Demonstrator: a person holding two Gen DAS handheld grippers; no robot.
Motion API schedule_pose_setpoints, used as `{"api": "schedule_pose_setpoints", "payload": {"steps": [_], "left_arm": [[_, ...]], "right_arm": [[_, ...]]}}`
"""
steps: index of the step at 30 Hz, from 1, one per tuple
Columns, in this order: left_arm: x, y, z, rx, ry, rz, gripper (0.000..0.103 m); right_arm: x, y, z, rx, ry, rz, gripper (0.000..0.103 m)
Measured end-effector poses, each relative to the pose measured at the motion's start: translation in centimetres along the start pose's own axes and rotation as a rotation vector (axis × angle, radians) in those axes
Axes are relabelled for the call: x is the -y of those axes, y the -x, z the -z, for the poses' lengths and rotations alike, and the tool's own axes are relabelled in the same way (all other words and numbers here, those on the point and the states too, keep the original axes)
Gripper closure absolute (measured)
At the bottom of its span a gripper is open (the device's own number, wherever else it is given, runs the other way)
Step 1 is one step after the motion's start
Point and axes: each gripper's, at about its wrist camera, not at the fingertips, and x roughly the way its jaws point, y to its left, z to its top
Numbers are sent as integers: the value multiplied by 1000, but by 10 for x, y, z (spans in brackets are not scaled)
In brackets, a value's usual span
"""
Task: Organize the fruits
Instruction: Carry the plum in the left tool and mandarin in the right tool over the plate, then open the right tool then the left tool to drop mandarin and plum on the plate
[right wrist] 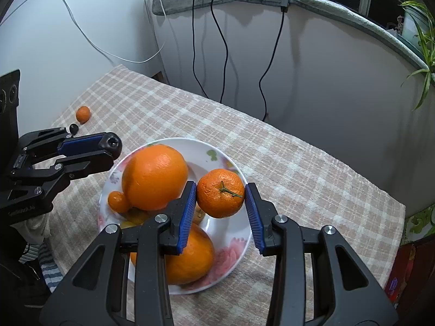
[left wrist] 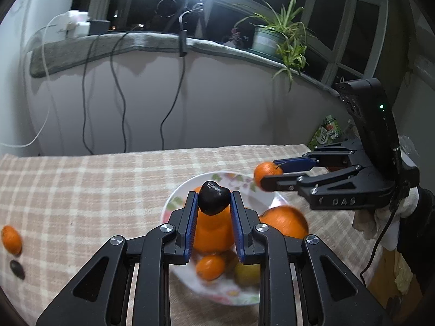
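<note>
My left gripper is shut on a dark, shiny cherry and holds it above a white floral bowl. My right gripper is shut on a mandarin with a green stem, above the same bowl. The bowl holds two big oranges, a small orange fruit and some yellowish fruit. In the left wrist view the right gripper comes in from the right with the mandarin. In the right wrist view the left gripper shows at the left.
A small mandarin and a dark cherry lie on the checked tablecloth at its far left; both show in the left wrist view. Cables hang down the wall behind. A potted plant stands on the sill.
</note>
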Motion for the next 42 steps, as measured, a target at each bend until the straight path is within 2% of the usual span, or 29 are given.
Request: {"api": "schedule_pose_setpoints", "payload": {"steps": [8,23,36,38,39,40,42], "left_arm": [[20,-18,-7,-18,-43,32,81],[32,-38,-11,-55,-75,37,81],[31,-39,-10,-58,-77,29,79],[30,-39,-10,-58,-75,27,77],[30,-39,-10,-57,-76,27,72],[30,-39,-10,-56,-76,27,71],[30,-39,-10,-55,-78,29,70]], "right_arm": [[9,-3,7,-4,-29,-19,65],[20,-12,12,-9,-83,-75,65],[19,-15,12,-14,-77,-64,64],[19,-15,12,-17,-76,-64,64],[19,-15,12,-16,-76,-66,64],[19,-15,12,-16,-76,-67,62],[19,-13,12,-9,-72,-61,51]]}}
